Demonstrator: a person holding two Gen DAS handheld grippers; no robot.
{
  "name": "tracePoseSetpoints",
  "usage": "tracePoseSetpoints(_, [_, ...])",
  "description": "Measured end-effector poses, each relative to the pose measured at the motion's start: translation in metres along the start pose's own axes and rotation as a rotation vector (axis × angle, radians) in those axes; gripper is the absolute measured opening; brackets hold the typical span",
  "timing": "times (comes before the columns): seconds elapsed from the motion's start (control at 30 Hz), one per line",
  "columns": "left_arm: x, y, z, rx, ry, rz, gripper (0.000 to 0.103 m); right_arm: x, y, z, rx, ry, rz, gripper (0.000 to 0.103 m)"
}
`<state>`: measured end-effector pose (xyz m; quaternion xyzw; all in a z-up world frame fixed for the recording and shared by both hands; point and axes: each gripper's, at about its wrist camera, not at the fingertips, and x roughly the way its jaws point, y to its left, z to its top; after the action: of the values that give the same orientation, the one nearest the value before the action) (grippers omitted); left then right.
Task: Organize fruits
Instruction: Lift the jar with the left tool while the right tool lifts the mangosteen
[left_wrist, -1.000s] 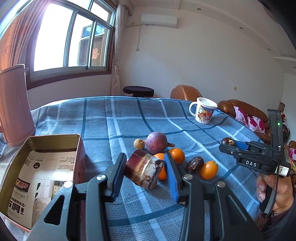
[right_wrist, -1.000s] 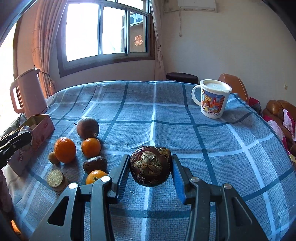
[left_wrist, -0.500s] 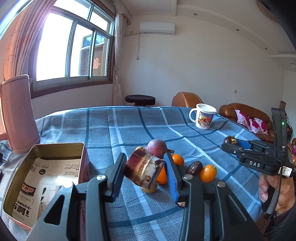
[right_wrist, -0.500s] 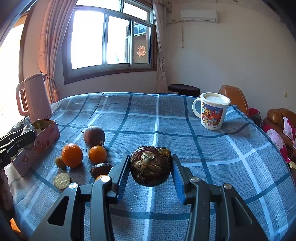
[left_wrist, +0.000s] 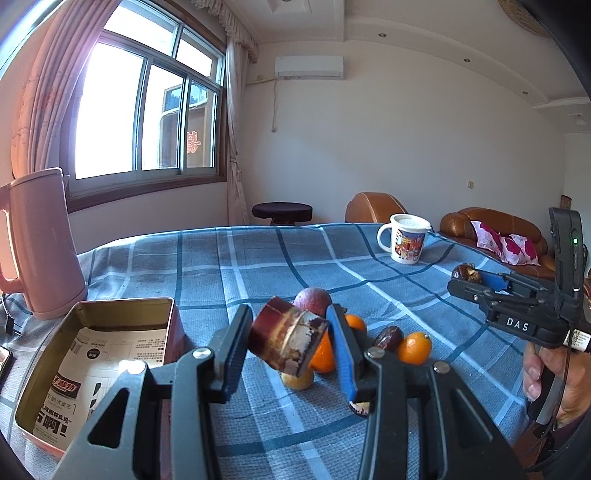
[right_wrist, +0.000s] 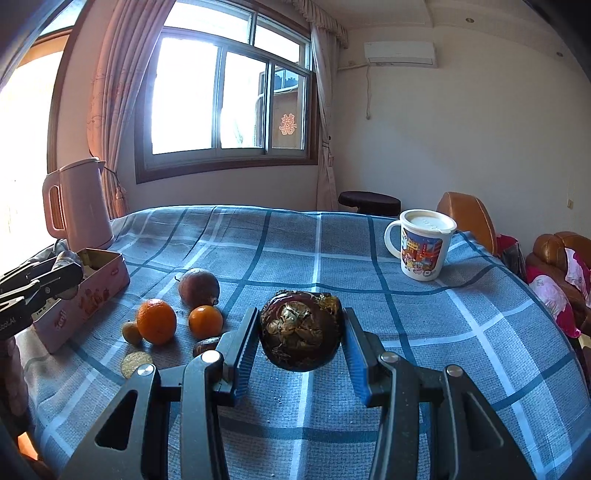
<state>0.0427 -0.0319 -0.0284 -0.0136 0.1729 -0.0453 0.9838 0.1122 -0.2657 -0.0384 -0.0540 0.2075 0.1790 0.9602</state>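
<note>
Gripping, left tongs (left_wrist: 288, 345): sugarcane piece (left_wrist: 286, 341), probably; right tongs (right_wrist: 301, 345): dark fruit (right_wrist: 300, 334).

Daylit room, strong fisheye bending

Glare was thrown by the window (right_wrist: 229, 96), its panes blown out white; straight lines were curved and corners blackened, while the tablecloth (right_wrist: 332, 258) was rendered sharp.

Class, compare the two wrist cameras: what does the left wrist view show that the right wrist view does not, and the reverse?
Only the left wrist view shows the tin's printed paper lining and the left gripper clamping a sugarcane piece. Only the right wrist view shows the dark round fruit filling the right gripper. Both show the mug, pink kettle and oranges.
</note>
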Motion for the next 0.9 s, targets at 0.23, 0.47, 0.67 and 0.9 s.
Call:
tracePoseSetpoints(0.23, [-0.003,-0.003,0.0,0.016,-0.019,0.006,0.044,-0.005,0.001,0.0,-0.005,-0.027,0.001,0.046])
tracePoseSetpoints(0.47, [-0.005,-0.003,0.0,0.02,-0.027,0.007,0.044,-0.013,0.003,-0.001,-0.014,-0.065,0.006,0.046])
tracePoseSetpoints(0.67, [-0.005,-0.004,0.0,0.022,-0.033,0.009,0.044,-0.018,0.003,-0.001,-0.018,-0.087,0.008,0.046])
tracePoseSetpoints(0.9, [-0.008,-0.004,0.002,0.027,-0.049,0.017,0.044,-0.024,0.004,-0.002,-0.025,-0.121,0.011,0.046])
